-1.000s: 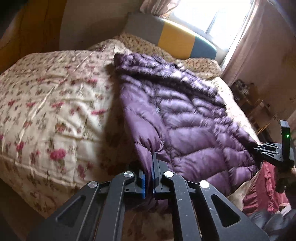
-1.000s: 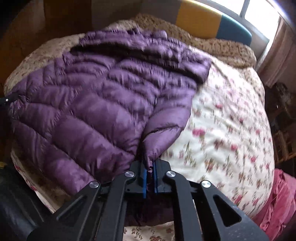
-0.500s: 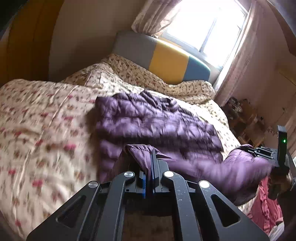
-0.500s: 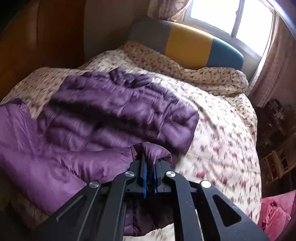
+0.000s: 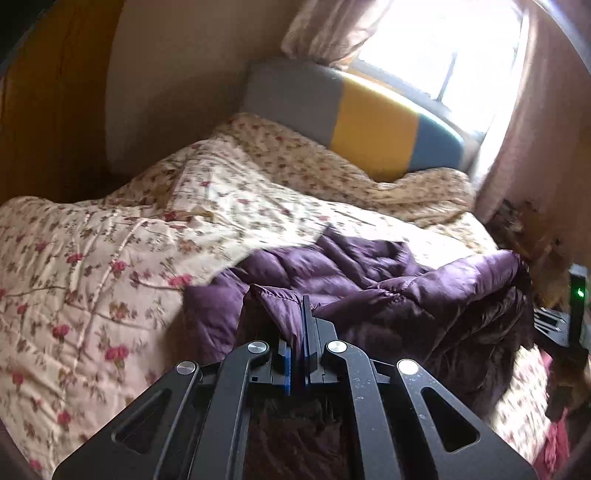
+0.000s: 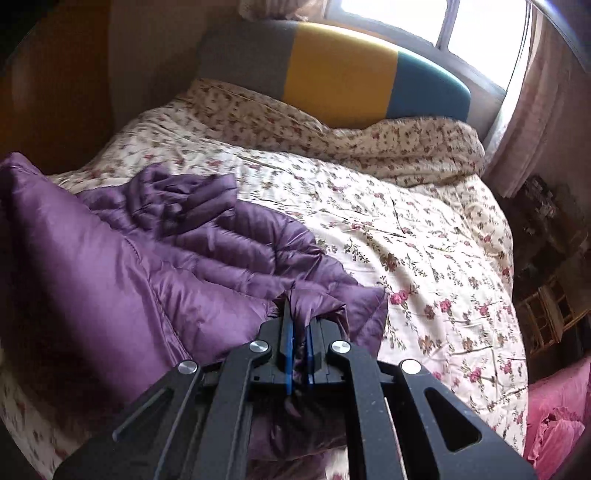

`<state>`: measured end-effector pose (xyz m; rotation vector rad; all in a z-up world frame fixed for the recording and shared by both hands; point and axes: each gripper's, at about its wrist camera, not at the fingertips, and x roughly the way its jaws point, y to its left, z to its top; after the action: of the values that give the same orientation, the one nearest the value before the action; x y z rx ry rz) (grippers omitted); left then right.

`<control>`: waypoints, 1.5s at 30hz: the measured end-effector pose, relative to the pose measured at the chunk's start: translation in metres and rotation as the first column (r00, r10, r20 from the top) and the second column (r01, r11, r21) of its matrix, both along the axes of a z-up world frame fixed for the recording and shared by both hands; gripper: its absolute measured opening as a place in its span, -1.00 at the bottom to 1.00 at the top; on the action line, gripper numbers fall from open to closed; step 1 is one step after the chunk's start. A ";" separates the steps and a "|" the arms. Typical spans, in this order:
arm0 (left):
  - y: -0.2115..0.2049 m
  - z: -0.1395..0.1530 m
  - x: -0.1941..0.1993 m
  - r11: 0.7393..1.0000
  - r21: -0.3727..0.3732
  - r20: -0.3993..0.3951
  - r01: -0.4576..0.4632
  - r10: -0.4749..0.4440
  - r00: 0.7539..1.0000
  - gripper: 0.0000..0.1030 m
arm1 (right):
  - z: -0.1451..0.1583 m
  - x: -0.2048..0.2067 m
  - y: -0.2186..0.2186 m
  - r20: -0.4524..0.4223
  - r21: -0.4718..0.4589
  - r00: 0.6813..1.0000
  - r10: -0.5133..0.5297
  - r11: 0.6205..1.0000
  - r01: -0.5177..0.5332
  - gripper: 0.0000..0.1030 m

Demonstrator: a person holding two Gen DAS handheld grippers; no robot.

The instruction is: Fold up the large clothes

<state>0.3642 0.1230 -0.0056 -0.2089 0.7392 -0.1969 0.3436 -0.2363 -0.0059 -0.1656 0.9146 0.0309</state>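
Though bunched — jacket (image 6: 155, 266) crosswise, fingers-to-fingers (image 6: 286, 332).

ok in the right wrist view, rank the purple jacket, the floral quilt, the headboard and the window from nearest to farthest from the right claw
1. purple down jacket: pinched in the right claw, spreading left.
2. floral quilt: under the jacket, stretching ahead and right.
3. grey, yellow and teal headboard: at the far end of the bed.
4. window: behind the headboard, top right.

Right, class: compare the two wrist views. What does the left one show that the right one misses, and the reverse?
Left wrist only: the right hand-held gripper from the side, green light lit. Right wrist only: pink bedding beside the bed. Both: each view's own hand-held gripper, left or right, shut on the purple jacket, plus floral quilt and striped headboard.
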 end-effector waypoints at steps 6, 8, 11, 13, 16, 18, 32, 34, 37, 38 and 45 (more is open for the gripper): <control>0.005 -0.020 0.039 1.000 -0.006 -0.081 -0.027 0.026 0.996 -0.84 | -0.013 0.030 -0.004 -0.045 0.046 0.999 -0.030 0.998 0.032 -0.72; 0.010 -0.024 0.046 0.999 -0.033 -0.118 -0.043 0.039 0.992 -0.73 | -0.011 0.033 -0.007 -0.047 0.071 0.998 -0.041 0.996 0.044 -0.59; 0.018 -0.022 0.048 0.996 -0.072 -0.124 -0.057 0.048 0.991 -0.55 | 0.000 0.033 -0.011 -0.029 0.115 0.998 -0.059 0.991 0.062 -0.08; 0.024 -0.017 0.045 0.993 -0.092 -0.112 -0.074 0.063 0.992 -0.17 | 0.016 0.029 -0.015 0.046 0.113 0.995 -0.088 0.990 0.083 0.59; 0.038 -0.006 0.032 0.983 -0.110 -0.047 -0.144 0.140 0.989 0.65 | 0.037 0.025 -0.024 0.079 0.162 0.991 -0.109 0.982 0.095 0.63; 0.049 -0.003 0.022 0.976 -0.135 -0.028 -0.168 0.166 0.986 0.67 | 0.047 0.015 -0.030 0.112 0.169 0.986 -0.123 0.980 0.103 0.75; 0.073 -0.093 -0.049 0.935 -0.324 -0.230 -0.146 0.072 0.971 0.27 | -0.062 -0.072 -0.045 -0.169 0.226 0.983 -0.069 0.968 0.107 0.60; 0.064 -0.097 -0.047 0.937 -0.333 -0.232 -0.103 0.024 0.972 -0.25 | -0.069 -0.072 -0.040 -0.178 0.253 0.982 -0.058 0.962 0.102 0.01; 0.055 -0.088 -0.049 0.948 -0.308 -0.214 -0.076 0.009 0.977 -0.72 | -0.060 -0.074 -0.031 -0.154 0.239 0.987 -0.040 0.968 0.077 -0.66; 0.055 -0.084 -0.051 0.949 -0.307 -0.207 -0.072 0.007 0.978 -0.78 | -0.056 -0.075 -0.030 -0.149 0.230 0.988 -0.032 0.971 0.066 -0.70; 0.056 -0.071 -0.080 0.957 -0.287 -0.202 -0.044 -0.016 0.979 -0.86 | -0.038 -0.110 -0.029 -0.143 0.181 0.989 0.035 0.984 -0.009 -0.81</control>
<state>0.2843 0.1795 -0.0767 -0.5205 0.9104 -0.2738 0.2336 -0.2649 -0.0443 -0.0052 1.0503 0.1473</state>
